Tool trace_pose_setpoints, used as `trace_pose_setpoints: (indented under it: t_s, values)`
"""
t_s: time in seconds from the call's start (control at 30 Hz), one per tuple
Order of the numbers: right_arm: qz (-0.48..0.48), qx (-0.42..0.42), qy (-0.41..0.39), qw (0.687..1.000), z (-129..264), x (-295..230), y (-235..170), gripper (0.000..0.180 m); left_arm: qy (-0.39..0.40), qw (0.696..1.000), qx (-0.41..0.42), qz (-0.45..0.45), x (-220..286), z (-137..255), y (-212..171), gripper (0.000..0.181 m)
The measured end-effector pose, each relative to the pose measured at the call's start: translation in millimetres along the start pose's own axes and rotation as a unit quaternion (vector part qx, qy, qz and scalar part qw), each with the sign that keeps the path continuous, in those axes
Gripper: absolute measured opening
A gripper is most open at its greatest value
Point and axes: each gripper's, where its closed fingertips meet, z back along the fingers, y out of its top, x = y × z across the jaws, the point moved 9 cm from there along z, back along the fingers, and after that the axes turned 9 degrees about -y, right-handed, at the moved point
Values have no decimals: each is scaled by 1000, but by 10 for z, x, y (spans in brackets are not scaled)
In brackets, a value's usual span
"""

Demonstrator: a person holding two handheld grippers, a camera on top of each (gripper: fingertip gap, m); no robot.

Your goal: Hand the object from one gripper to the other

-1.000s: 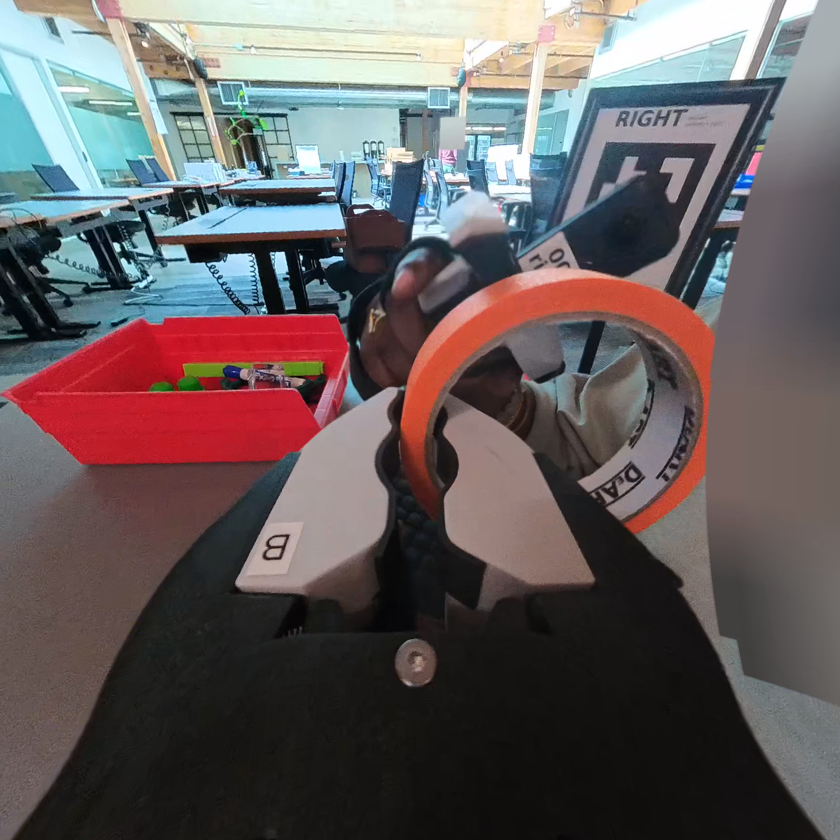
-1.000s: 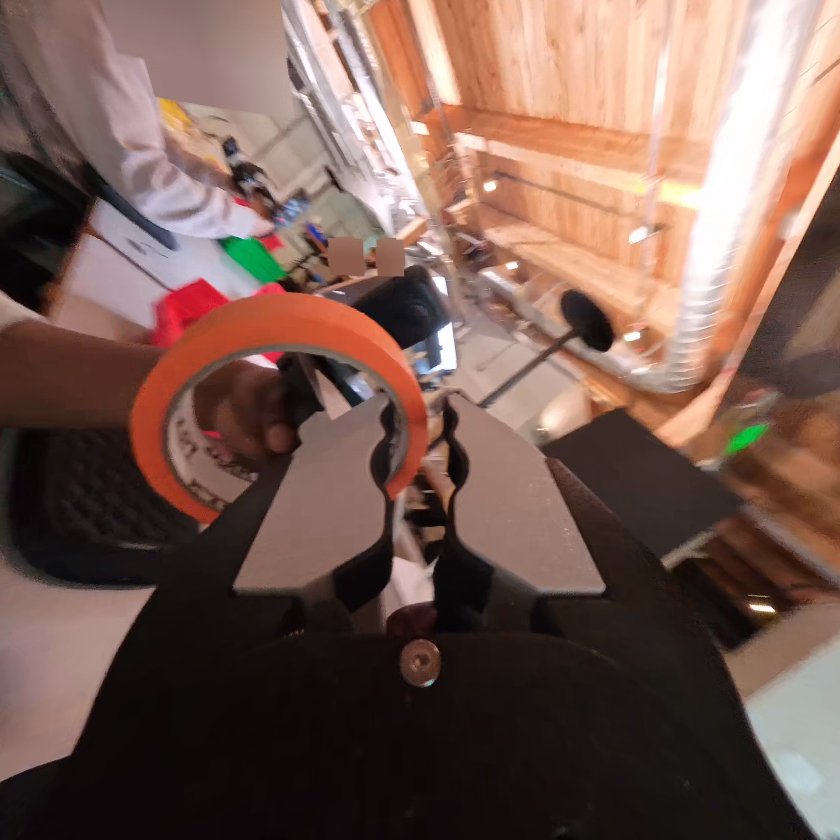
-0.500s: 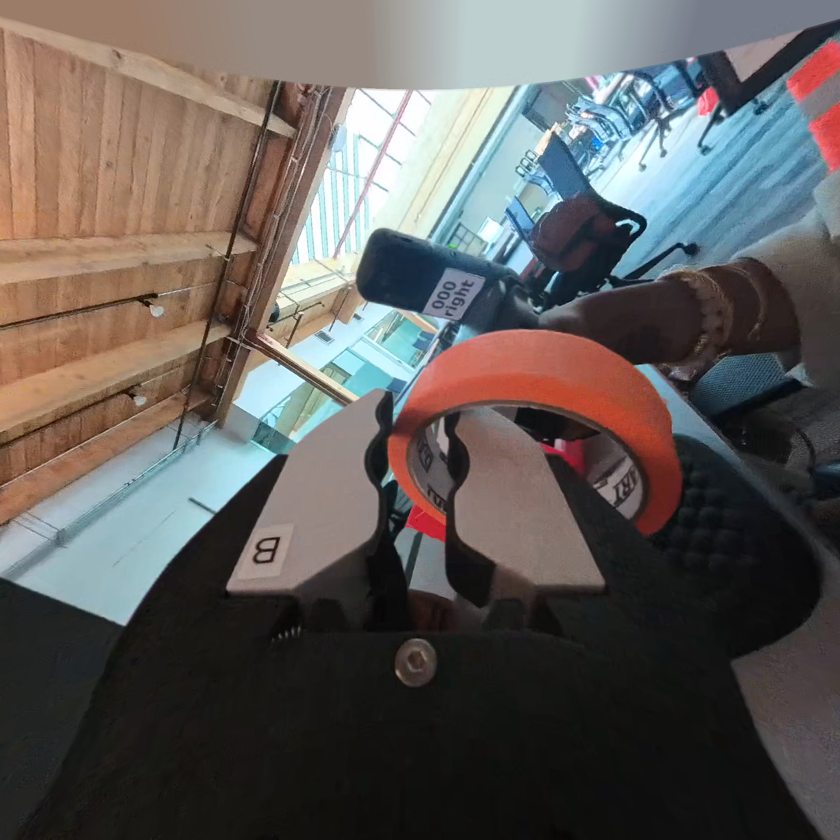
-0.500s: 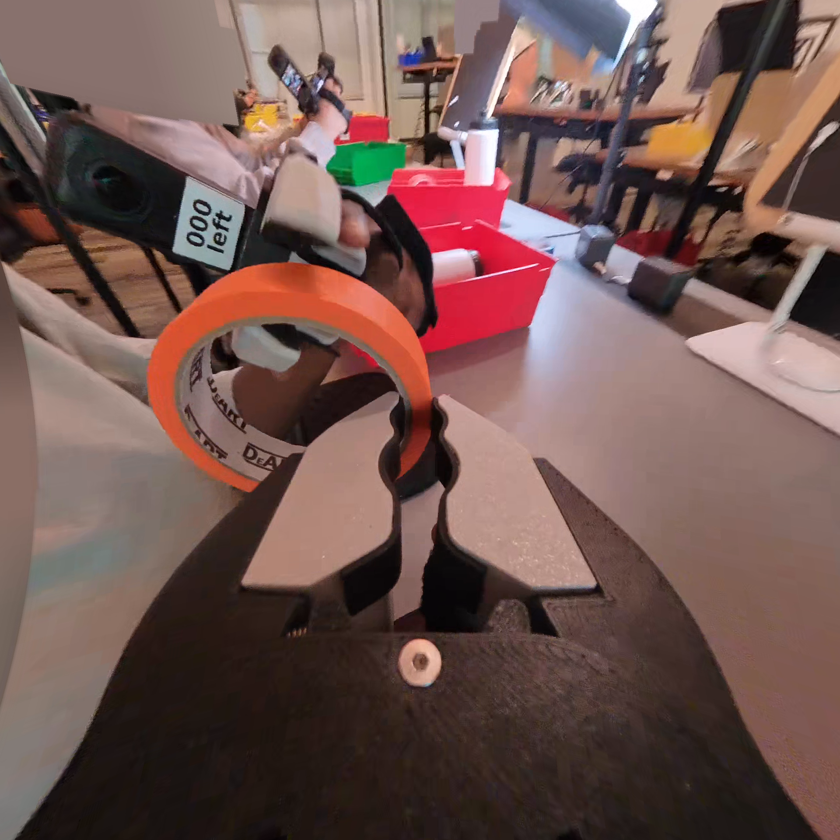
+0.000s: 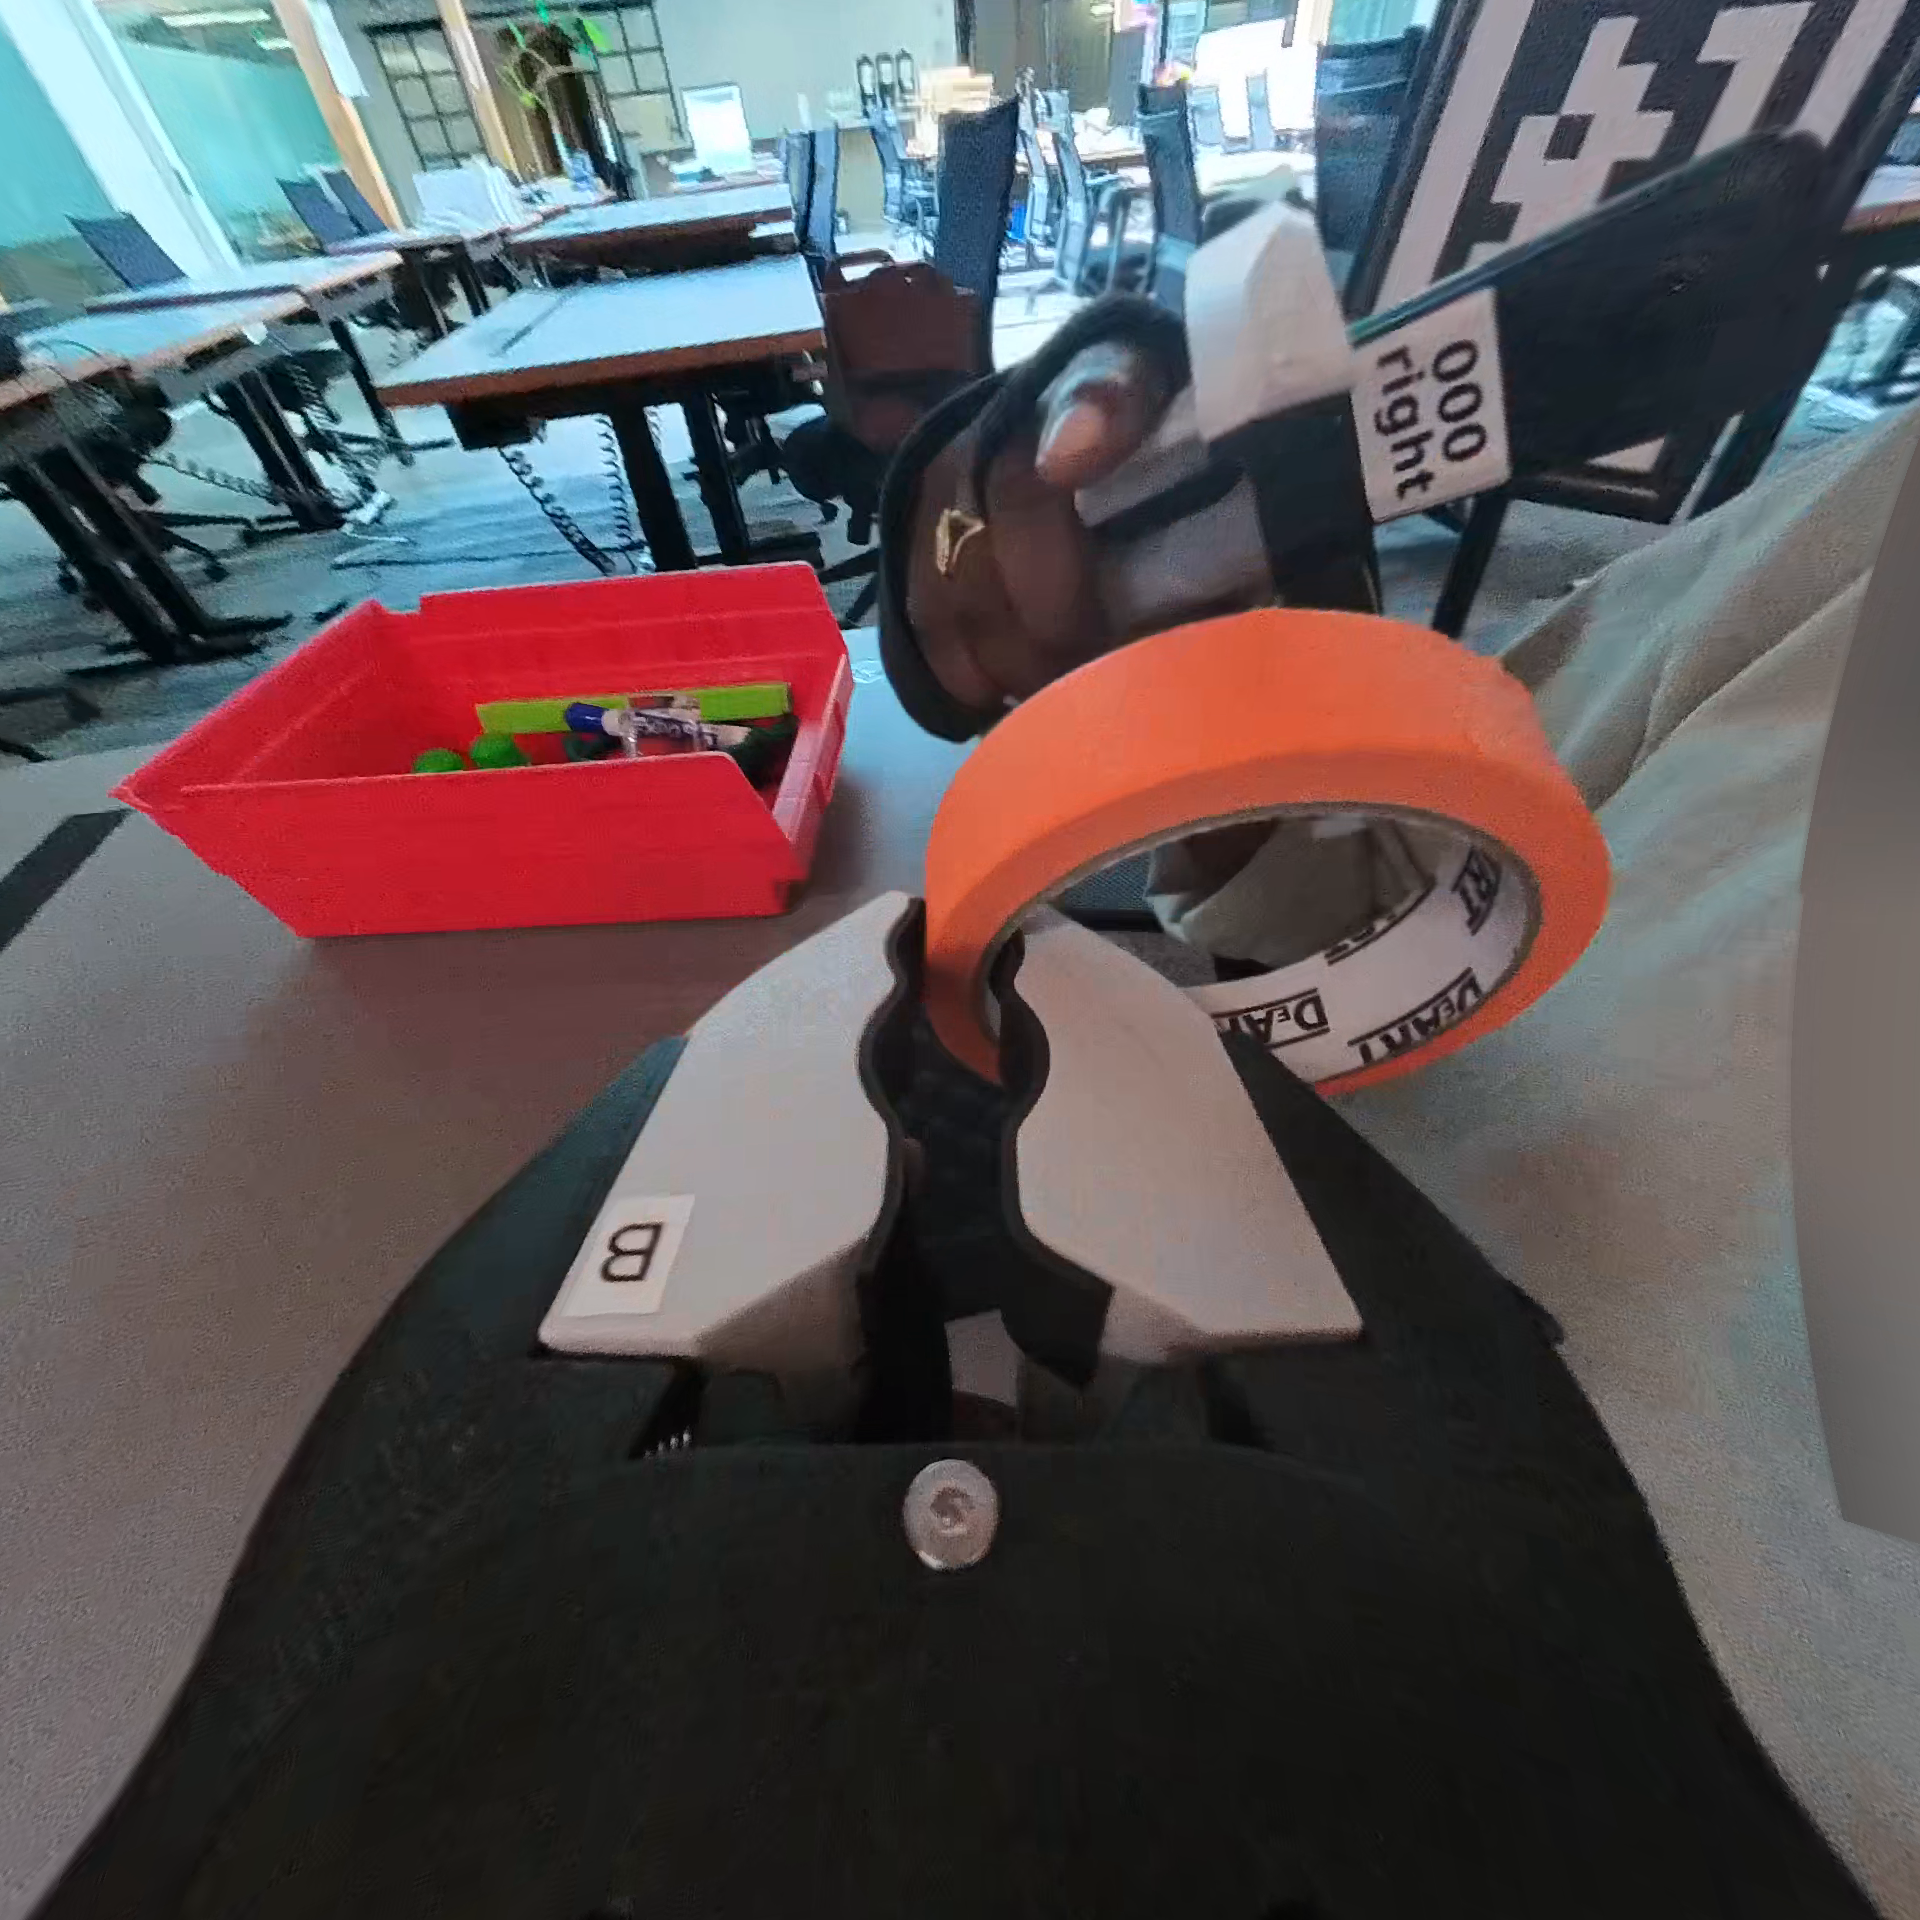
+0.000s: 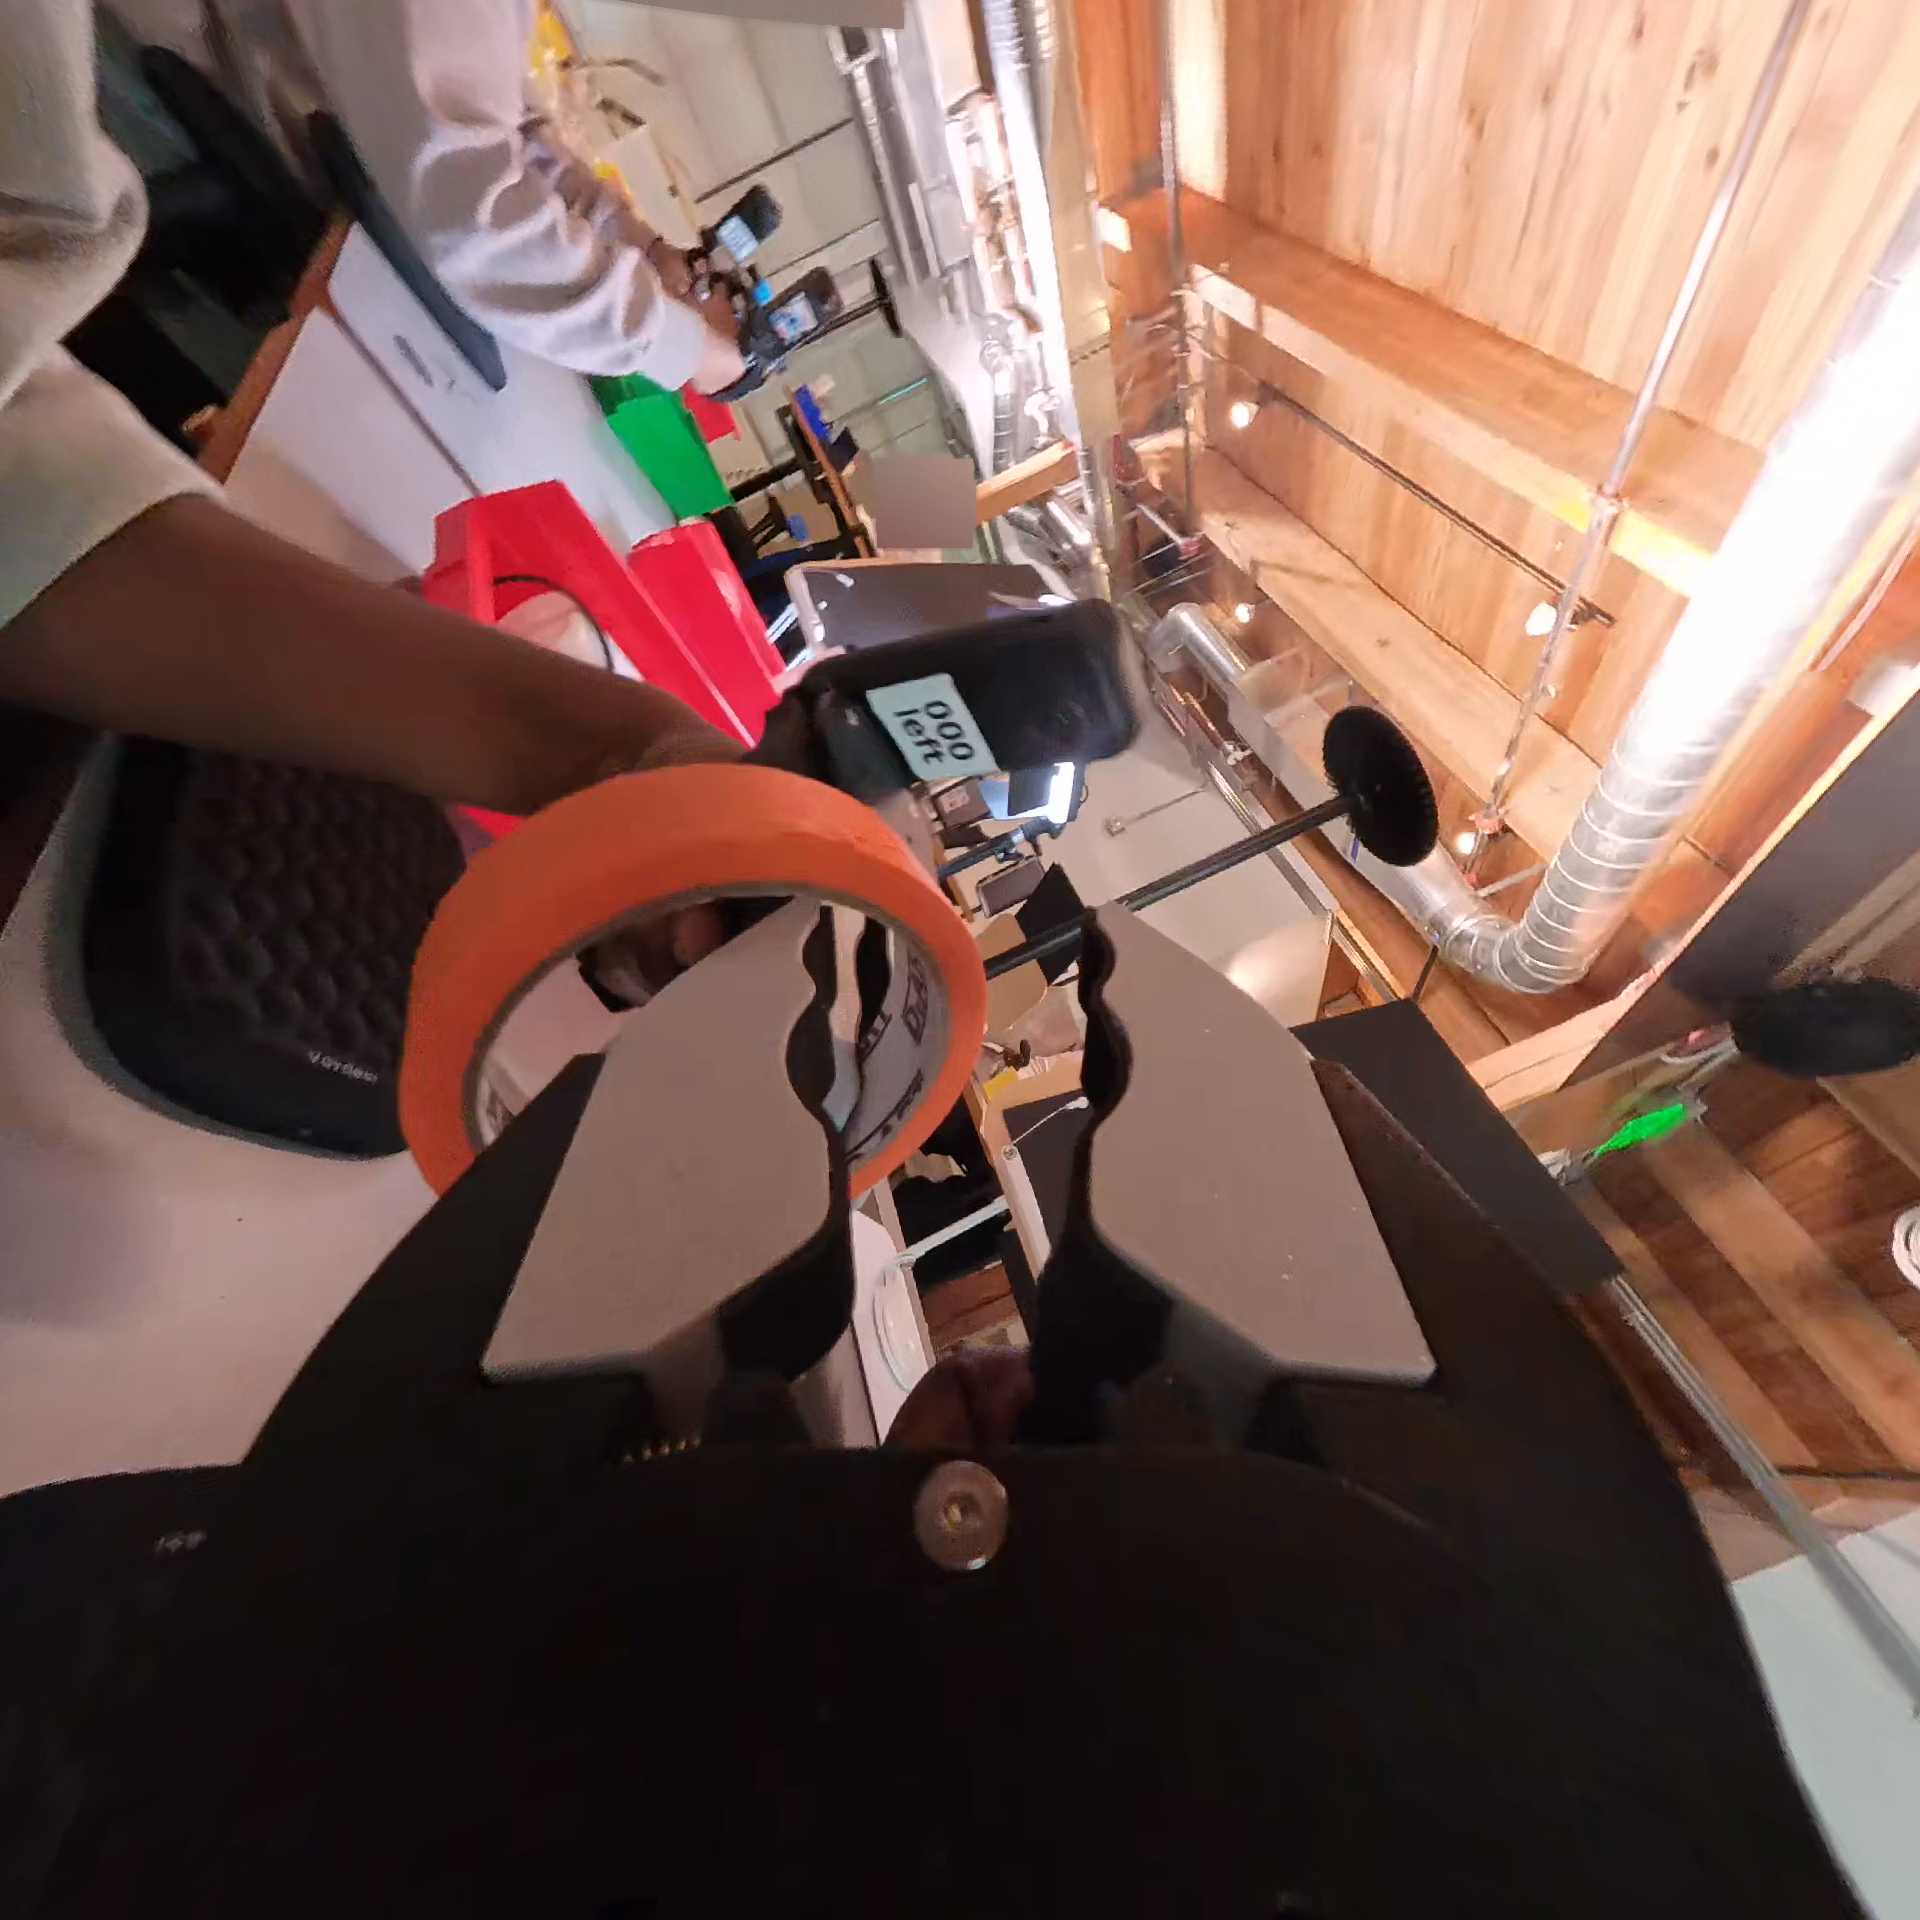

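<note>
An orange tape roll is held in the air above the grey table. My left gripper is shut on the roll's near wall. In the right wrist view the same roll sits at my right gripper, which is open. Its left finger reaches through the roll's hole and the roll's wall stands loose in the gap between the jaws. The right gripper's black body and the hand on it show behind the roll. The left gripper's body shows beyond the roll.
A red bin with green pieces and a marker stands on the table to the left. A black-and-white marker board stands at the back right. A black mat and red bins lie behind the arm. Another person stands farther off. Across from one pair of fingers to the other is roughly 7 cm.
Half a second ago my right gripper was shut on the roll's wall; now its jaws stand wide apart. My left gripper still clamps the roll. Both views have swung round.
</note>
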Motion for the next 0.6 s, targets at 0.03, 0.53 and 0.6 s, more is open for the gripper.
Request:
trace_pose_setpoints:
  t_s: [0.03, 0.53, 0.6]
  values:
    - [9, 0, 3, 1000, -4, -22, 8, 41, -10, 1000, -4, 12, 0, -20, -14, 11]
    - [-299, -129, 61, 944, -90, 177, -379, 10, 162, 923, 96, -335, 253, 355, 245, 49]
    - [-376, -145, 99, 910, -134, 135, -445, 10, 175, 903, 79, -385, 347, 308, 296, 45]
